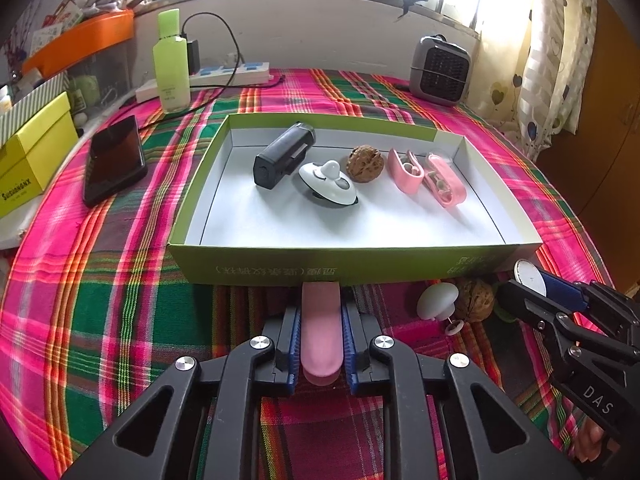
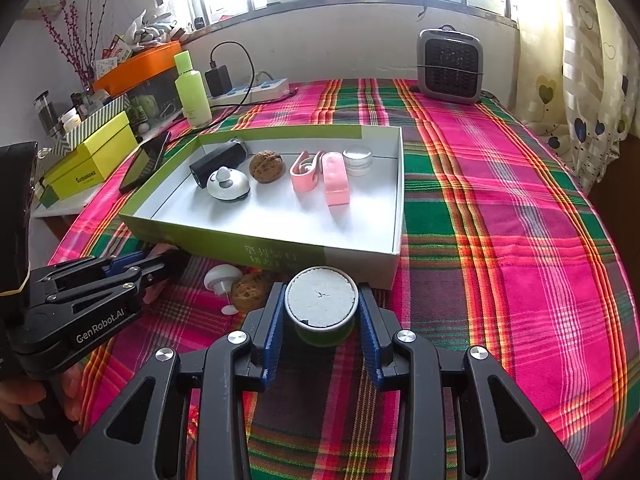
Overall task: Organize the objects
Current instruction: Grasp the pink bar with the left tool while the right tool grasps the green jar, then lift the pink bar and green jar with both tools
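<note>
Just in front of the green cardboard tray (image 1: 352,270) on the plaid-covered counter (image 1: 100,280), the left tool (image 1: 321,336) is clamped on a pink clip-shaped case (image 1: 321,332) whose far end meets the tray's near wall. Beside it, also in front of that wall, the right tool (image 2: 321,312) is clamped on a small round tin (image 2: 321,300) with a grey lid and green body. Between the two tools, close against the tray's front wall, lie a white mushroom-shaped knob (image 1: 437,300) and a loose walnut (image 1: 476,300), touching each other. Inside the tray, ranged along its far wall, sit a black rectangular device (image 1: 282,156), a white domed gadget (image 1: 328,182), a second walnut (image 1: 365,163), two pink cases (image 1: 426,178) and, seen from the right wrist, a silver round tin (image 2: 357,162). Left of the tray lies a black phone (image 1: 114,160); behind it stands a green bottle (image 1: 171,64).
</note>
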`<state>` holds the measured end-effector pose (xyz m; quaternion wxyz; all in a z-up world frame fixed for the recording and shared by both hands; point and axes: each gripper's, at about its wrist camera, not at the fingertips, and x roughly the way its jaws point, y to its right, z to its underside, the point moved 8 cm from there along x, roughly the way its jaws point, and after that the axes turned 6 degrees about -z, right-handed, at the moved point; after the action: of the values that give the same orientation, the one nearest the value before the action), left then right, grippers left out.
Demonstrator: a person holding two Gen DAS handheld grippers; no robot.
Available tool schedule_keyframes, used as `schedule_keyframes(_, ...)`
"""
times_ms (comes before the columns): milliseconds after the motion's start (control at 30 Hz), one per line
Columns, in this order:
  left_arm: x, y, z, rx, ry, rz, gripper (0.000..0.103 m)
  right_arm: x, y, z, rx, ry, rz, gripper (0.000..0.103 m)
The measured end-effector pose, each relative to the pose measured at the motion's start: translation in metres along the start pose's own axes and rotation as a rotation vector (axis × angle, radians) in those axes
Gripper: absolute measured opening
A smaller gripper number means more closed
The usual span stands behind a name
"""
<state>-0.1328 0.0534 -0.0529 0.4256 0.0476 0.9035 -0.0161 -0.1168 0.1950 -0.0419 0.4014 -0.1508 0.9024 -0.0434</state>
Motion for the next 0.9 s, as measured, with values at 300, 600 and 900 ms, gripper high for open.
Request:
schedule_keyframes(300,-0.005,0.001,0.0,0.004,0.016,-0.008,0.016,-0.001,0.0,0.0,0.004,0.004,-0.003,0.035)
schedule_keyframes(600,-0.011,0.002,0.001,0.01,0.035,-0.008,0.016,-0.005,0.0,0.0,0.01,0.016,-0.011,0.035)
schedule_keyframes(900,-0.017,0.002,0.001,0.016,0.054,0.003,0.016,-0.008,-0.002,0.0,0.014,0.026,-0.014,0.035)
